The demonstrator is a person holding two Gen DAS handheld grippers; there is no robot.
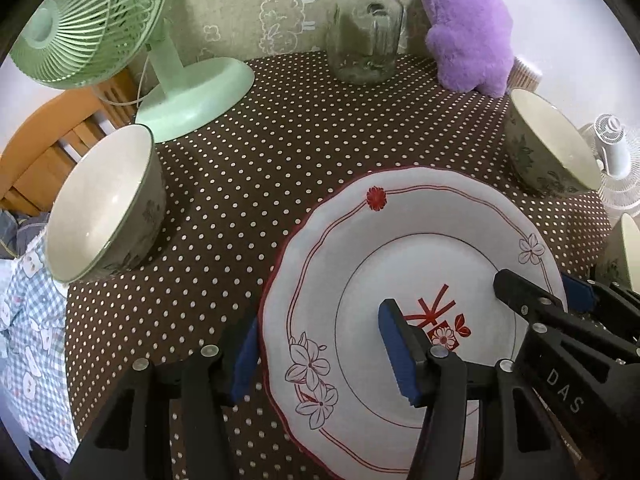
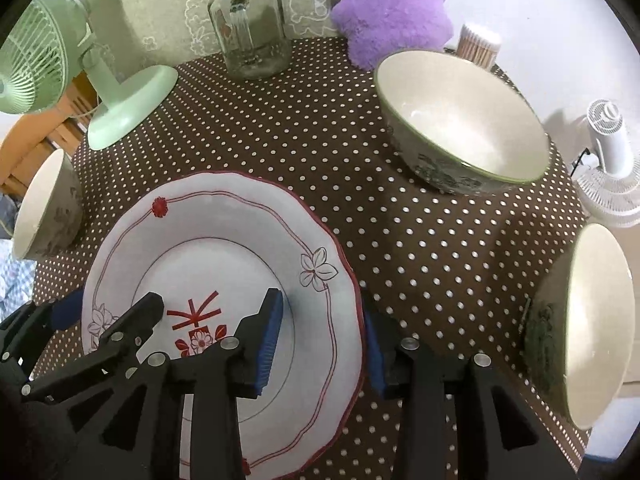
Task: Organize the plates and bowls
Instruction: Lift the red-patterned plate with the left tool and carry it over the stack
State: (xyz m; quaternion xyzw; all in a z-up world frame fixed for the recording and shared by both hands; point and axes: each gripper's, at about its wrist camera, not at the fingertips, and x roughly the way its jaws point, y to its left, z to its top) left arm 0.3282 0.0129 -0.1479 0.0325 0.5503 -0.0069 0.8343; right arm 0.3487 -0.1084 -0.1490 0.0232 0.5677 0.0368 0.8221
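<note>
Bowls (image 2: 464, 132) – three, plate (image 2: 224, 240) – one, tongs straddling opposite rims

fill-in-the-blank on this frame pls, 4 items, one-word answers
1. The plate is edged in ___.
2. The number of bowls standing on the dotted tablecloth is ___.
3. The glass jar at the back has a lid coloured ___.
4. The plush toy beside the jar is ___.

Missing words: red; three; black; purple
</note>
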